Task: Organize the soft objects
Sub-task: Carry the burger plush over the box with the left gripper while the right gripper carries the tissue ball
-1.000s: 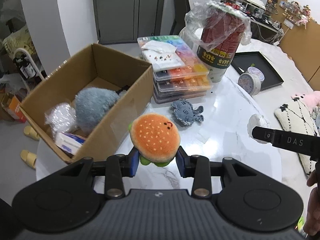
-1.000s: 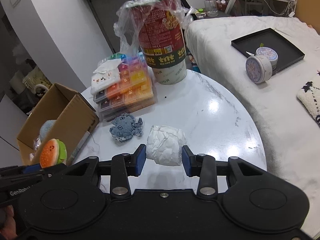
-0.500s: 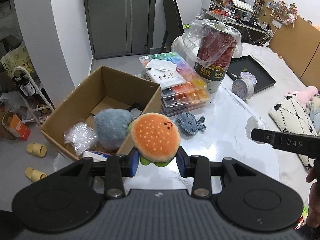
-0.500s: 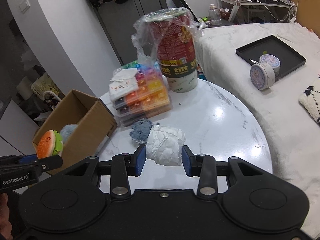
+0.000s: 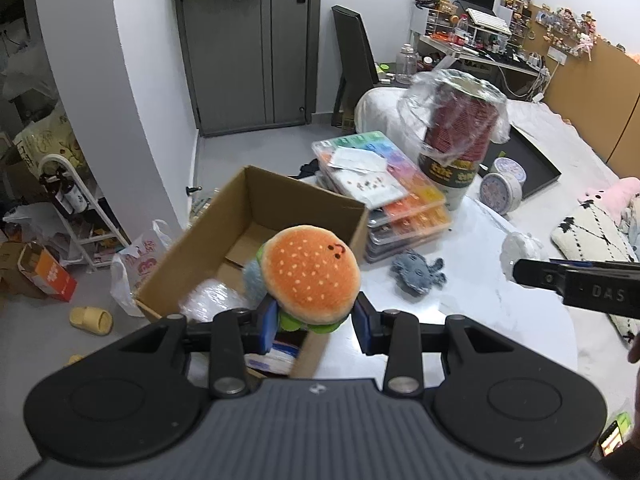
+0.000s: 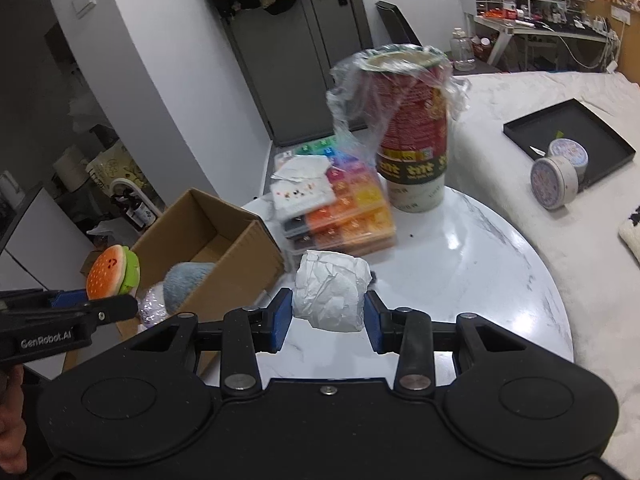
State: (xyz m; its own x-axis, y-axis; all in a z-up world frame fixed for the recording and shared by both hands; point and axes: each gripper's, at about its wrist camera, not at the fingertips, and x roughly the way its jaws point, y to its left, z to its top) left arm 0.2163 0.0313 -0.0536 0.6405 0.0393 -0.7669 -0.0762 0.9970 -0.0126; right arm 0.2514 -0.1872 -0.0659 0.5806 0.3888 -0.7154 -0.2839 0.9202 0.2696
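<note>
My left gripper (image 5: 316, 326) is shut on an orange burger plush (image 5: 312, 274) and holds it above the near edge of the open cardboard box (image 5: 304, 196). The plush also shows in the right wrist view (image 6: 112, 270). The box holds a grey-blue plush (image 6: 188, 282) and a clear plastic bag (image 5: 212, 300). My right gripper (image 6: 326, 320) is shut on a crumpled white soft bundle (image 6: 332, 296), held above the round white table (image 6: 500, 280). A small grey-blue crab plush (image 5: 418, 270) lies on the table beside the box.
A stack of colourful bead cases (image 5: 404, 208) stands behind the crab plush. A tall red can wrapped in plastic (image 5: 456, 148) stands beyond it. A black tray (image 6: 568, 136) and round tins (image 6: 556, 176) lie on the bed. Clutter and slippers (image 5: 90, 320) sit on the floor at left.
Both grippers have risen and tilted back with their loads. The burger plush has moved left, over the box's near edge. The white bundle now hides the crab plush in the right view.
</note>
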